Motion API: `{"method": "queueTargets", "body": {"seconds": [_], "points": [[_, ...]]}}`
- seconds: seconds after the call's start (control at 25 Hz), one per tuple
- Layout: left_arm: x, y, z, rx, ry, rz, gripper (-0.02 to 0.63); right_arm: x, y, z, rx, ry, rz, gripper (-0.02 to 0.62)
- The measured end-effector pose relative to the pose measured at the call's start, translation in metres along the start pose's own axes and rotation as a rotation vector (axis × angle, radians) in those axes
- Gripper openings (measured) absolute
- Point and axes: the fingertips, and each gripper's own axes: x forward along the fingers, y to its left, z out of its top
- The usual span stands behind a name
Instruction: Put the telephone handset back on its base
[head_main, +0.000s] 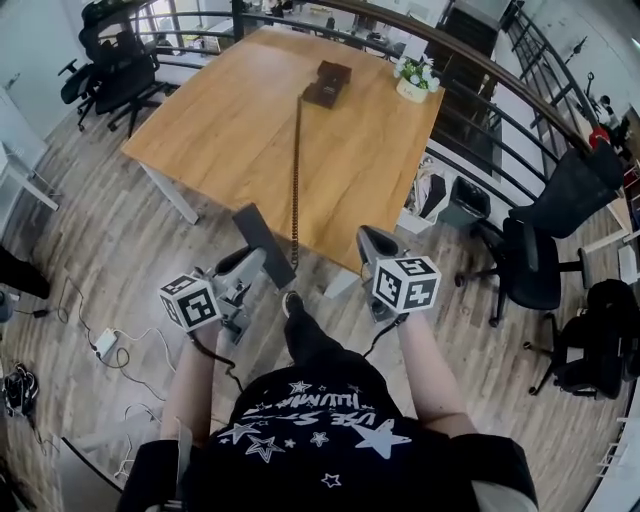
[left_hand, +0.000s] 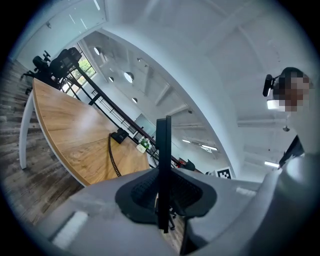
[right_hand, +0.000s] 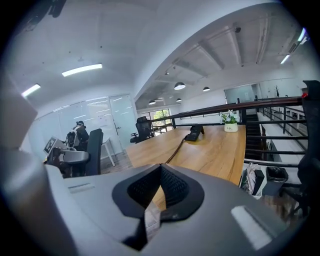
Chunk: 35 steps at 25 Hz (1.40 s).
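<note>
Wooden table (head_main: 230, 130) ahead: base (head_main: 327, 83) well beyond left gripper (head_main: 250, 268), jaws clamped on the handset (head_main: 262, 238); right gripper (head_main: 370, 240) alongside, jaws together, empty.

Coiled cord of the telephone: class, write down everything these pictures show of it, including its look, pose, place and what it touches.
The coiled cord is a thin, dark brown spiral, plastic by its look, pulled out almost straight. It starts at the dark telephone base near the far end of the wooden table. It lies along the tabletop, passes over the near edge and ends by the lower end of the flat dark handset clamped in the left gripper. The joint itself is too small to make out.
</note>
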Motion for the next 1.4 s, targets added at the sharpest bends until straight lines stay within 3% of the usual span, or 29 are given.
{"method": "queueTargets", "body": {"seconds": [0.48, 0.88, 1.4], "points": [[0.059, 0.064, 0.079, 0.014, -0.016, -0.009, 0.075, 0.106, -0.056, 0.066, 0.015, -0.015, -0.001, 0.000], [0.101, 0.101, 0.117, -0.003, 0.008, -0.006, 0.075, 0.158, -0.105, 0.103, 0.080, -0.037, -0.022, 0.000], [0.156, 0.138, 0.148, -0.033, 0.076, 0.013, 0.075, 0.206, -0.153, 0.101, 0.175, -0.010, -0.008, 0.000]]}}
